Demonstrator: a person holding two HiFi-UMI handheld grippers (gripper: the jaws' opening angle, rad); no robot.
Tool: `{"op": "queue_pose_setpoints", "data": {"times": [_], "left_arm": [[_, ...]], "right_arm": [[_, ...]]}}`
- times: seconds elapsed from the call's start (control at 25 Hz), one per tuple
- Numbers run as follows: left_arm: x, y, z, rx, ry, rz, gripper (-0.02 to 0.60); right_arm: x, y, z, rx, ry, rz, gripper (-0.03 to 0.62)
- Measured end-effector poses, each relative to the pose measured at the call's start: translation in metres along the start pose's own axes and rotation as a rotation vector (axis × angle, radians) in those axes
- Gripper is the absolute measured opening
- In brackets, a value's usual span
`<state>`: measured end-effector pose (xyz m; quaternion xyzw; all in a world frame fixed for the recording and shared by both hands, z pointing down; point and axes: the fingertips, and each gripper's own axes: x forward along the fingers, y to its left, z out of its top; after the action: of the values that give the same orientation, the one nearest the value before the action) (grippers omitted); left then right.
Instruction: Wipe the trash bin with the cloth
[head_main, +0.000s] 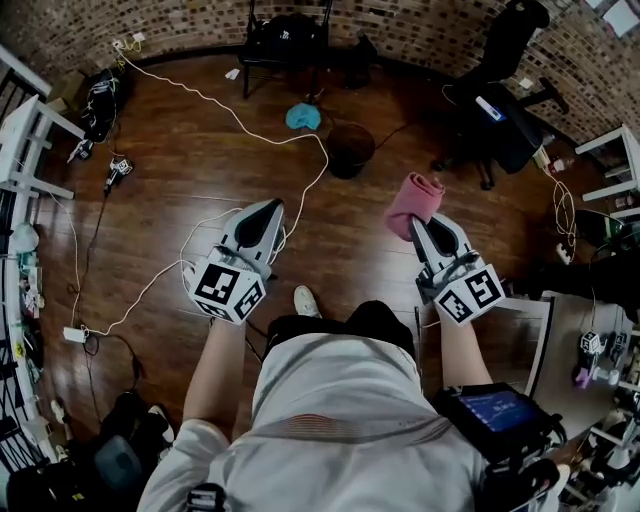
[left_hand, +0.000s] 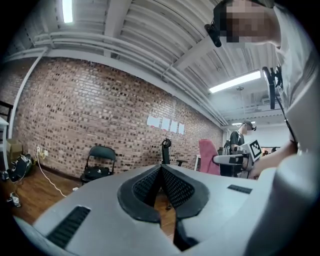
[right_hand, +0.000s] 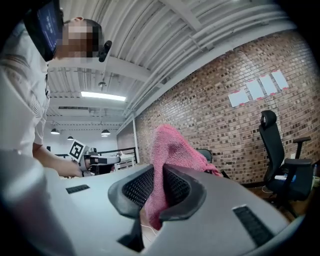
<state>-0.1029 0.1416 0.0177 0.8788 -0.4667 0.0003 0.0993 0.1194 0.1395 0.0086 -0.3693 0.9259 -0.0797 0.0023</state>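
Note:
A dark round trash bin (head_main: 351, 149) stands on the wooden floor ahead of me, well beyond both grippers. My right gripper (head_main: 420, 222) is shut on a pink cloth (head_main: 413, 203), held up in the air; in the right gripper view the pink cloth (right_hand: 170, 155) sticks up from between the black pads (right_hand: 182, 192). My left gripper (head_main: 268, 208) hangs level with it at the left, shut with nothing between its pads (left_hand: 175, 187). Both grippers point toward the brick wall.
A blue-green rag (head_main: 303, 117) lies on the floor beside the bin. A white cable (head_main: 250, 135) snakes across the floor at the left. A black folding chair (head_main: 285, 40) and a black office chair (head_main: 505, 90) stand by the wall. Tables (head_main: 25, 160) flank both sides.

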Motion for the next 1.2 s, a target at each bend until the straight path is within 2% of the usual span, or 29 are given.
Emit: {"op": "queue_pose_setpoints", "data": {"times": [0.32,0.76,1.0,1.2], "left_arm": [[0.050,0.028,0.008,-0.010,-0.003,-0.057,0.009],[0.152,0.042,0.015,0.005,0.020,-0.044,0.009],[0.202,0.064,-0.009,0.036,0.013,-0.041,0.009],[0.236,0.096,-0.059,0.083,-0.011,-0.062,0.009]], "right_arm": [[0.043,-0.032,0.000,0.000,0.014,-0.024,0.040],[0.073,-0.120,0.000,-0.022,0.000,-0.011,0.040],[0.088,-0.170,-0.031,-0.025,-0.002,-0.048,0.040],[0.109,-0.197,-0.091,-0.008,-0.016,-0.073,0.040]]}}
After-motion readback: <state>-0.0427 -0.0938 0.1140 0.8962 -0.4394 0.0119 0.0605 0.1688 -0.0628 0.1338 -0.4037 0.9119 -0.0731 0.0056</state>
